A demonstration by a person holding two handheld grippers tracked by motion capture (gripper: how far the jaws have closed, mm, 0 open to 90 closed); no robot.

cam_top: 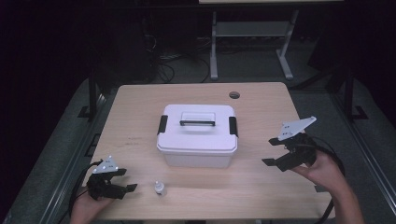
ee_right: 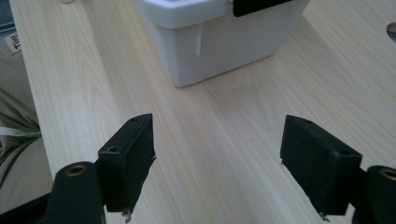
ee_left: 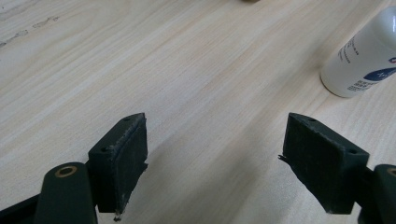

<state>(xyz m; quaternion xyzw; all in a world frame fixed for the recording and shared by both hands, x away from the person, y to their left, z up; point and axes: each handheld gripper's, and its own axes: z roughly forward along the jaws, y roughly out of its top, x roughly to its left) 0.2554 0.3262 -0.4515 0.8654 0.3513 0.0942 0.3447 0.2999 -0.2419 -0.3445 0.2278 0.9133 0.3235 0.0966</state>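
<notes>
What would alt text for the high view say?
A closed white lidded box sits mid-table. A small bottle stands near the front edge, between an open left gripper and an open right gripper.

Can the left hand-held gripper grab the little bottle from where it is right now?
Probably yes. The left hand-held gripper is open, and the little bottle stands upright just beside it on bare table, nothing between them.

wooden table (cam_top: 140, 116); round grommet hole (cam_top: 234, 95) near far edge
</notes>
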